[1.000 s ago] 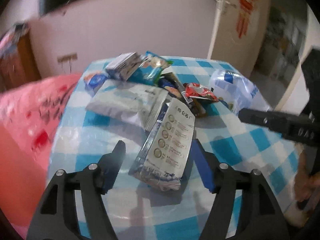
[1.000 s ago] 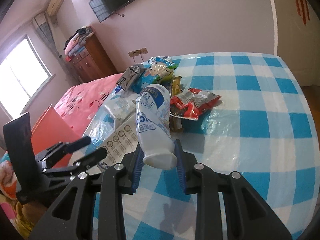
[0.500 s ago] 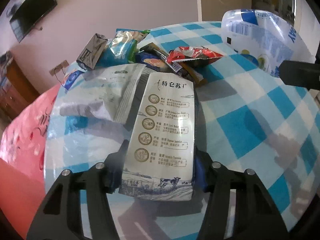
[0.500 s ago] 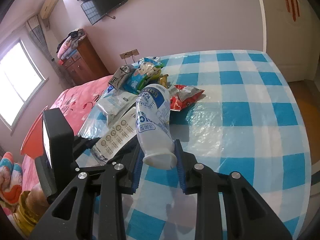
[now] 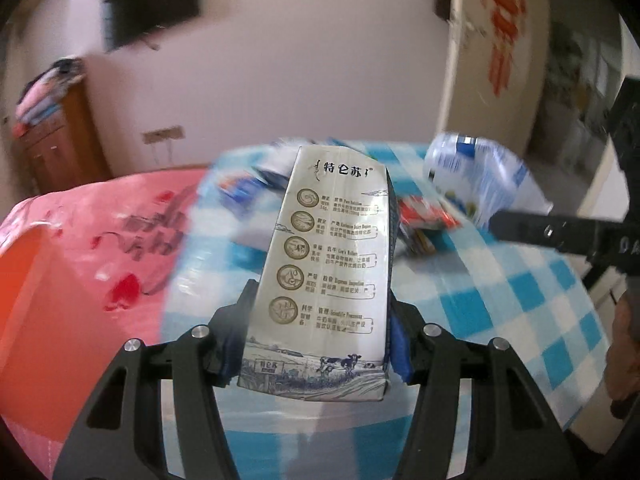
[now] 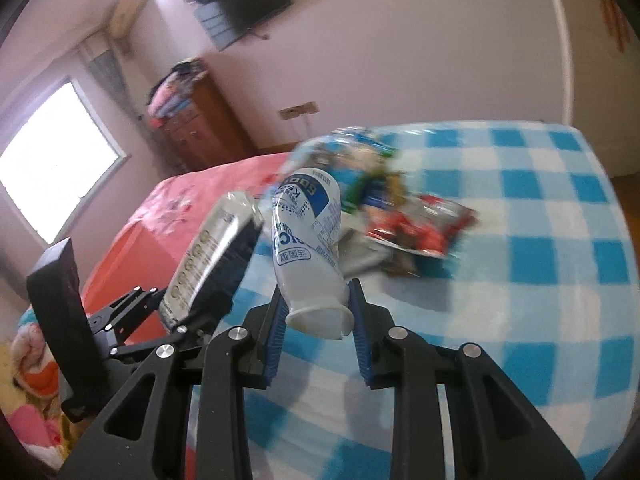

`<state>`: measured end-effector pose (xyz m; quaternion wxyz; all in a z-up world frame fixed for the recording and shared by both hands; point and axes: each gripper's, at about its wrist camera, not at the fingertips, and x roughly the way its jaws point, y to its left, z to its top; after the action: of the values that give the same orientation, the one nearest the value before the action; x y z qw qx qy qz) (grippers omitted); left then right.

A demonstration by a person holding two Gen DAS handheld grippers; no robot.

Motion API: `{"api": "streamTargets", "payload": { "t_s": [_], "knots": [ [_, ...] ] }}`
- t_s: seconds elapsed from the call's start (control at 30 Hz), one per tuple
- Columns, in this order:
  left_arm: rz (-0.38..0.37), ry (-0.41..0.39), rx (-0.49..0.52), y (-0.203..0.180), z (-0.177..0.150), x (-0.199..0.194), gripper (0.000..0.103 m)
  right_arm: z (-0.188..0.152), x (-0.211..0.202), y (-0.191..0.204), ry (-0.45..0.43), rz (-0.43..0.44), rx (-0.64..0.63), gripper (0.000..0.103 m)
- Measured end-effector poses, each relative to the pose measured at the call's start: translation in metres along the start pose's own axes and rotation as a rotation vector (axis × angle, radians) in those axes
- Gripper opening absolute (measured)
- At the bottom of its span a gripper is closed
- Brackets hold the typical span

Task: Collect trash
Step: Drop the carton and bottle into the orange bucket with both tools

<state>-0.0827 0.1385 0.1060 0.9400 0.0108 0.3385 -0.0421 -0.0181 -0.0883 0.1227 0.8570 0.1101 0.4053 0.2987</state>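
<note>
My left gripper point(image 5: 316, 344) is shut on a grey milk carton point(image 5: 332, 264) with Chinese print and holds it raised above the checked table. The carton point(image 6: 212, 256) and left gripper point(image 6: 176, 320) also show in the right wrist view, at the left. My right gripper point(image 6: 316, 320) is shut on a white and blue plastic bottle point(image 6: 308, 240), lifted off the table; the bottle also shows in the left wrist view point(image 5: 480, 176). A blurred pile of snack wrappers point(image 6: 376, 184) and a red wrapper point(image 6: 424, 228) lie on the table behind.
The blue and white checked table point(image 6: 540, 280) fills the right. A red-pink bed point(image 5: 100, 240) lies to the left, with an orange bin edge point(image 5: 24, 280) beside it. A wooden dresser point(image 6: 200, 120) and a wall TV point(image 6: 248, 0) stand at the back.
My left gripper closed on the milk carton and lifted it off the table, swinging left toward the bed. My right gripper kept the bottle and rose a little.
</note>
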Motion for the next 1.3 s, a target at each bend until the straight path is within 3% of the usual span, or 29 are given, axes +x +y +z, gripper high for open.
{"api": "streamTargets", "payload": {
  "t_s": [0.13, 0.3, 0.47, 0.63, 0.83, 0.87, 0.93, 1.0, 1.07, 1.13, 1.3],
  "knots": [
    [0.088, -0.074, -0.078, 0.041, 0.011, -0.033, 0.058, 0.028, 0.02, 0.06, 0.044, 0.115, -0.109, 0.031],
    [0.273, -0.127, -0.191, 0.103, 0.012, -0.07, 0.058, 0.06, 0.055, 0.149, 0.116, 0.278, -0.248, 0.031],
    [0.437, -0.116, -0.293, 0.156, 0.003, -0.082, 0.058, 0.077, 0.093, 0.217, 0.177, 0.393, -0.308, 0.031],
    [0.537, -0.083, -0.353, 0.191, -0.007, -0.081, 0.058, 0.077, 0.142, 0.259, 0.258, 0.449, -0.302, 0.031],
    [0.569, -0.039, -0.404, 0.215, -0.022, -0.077, 0.059, 0.072, 0.185, 0.27, 0.329, 0.446, -0.288, 0.034],
    [0.576, -0.035, -0.398, 0.214, -0.022, -0.076, 0.063, 0.07, 0.187, 0.269, 0.33, 0.443, -0.287, 0.035],
    [0.59, -0.034, -0.397, 0.218, -0.022, -0.074, 0.076, 0.066, 0.184, 0.266, 0.314, 0.423, -0.29, 0.063],
    [0.593, -0.044, -0.395, 0.217, -0.022, -0.077, 0.08, 0.064, 0.176, 0.26, 0.29, 0.418, -0.283, 0.073],
    [0.589, -0.06, -0.398, 0.216, -0.024, -0.083, 0.082, 0.063, 0.169, 0.255, 0.264, 0.402, -0.282, 0.074],
    [0.586, -0.073, -0.404, 0.214, -0.026, -0.088, 0.084, 0.062, 0.156, 0.243, 0.214, 0.374, -0.274, 0.085],
    [0.557, -0.121, -0.394, 0.199, -0.023, -0.1, 0.087, 0.051, 0.126, 0.208, 0.115, 0.292, -0.255, 0.088]
  ]
}}
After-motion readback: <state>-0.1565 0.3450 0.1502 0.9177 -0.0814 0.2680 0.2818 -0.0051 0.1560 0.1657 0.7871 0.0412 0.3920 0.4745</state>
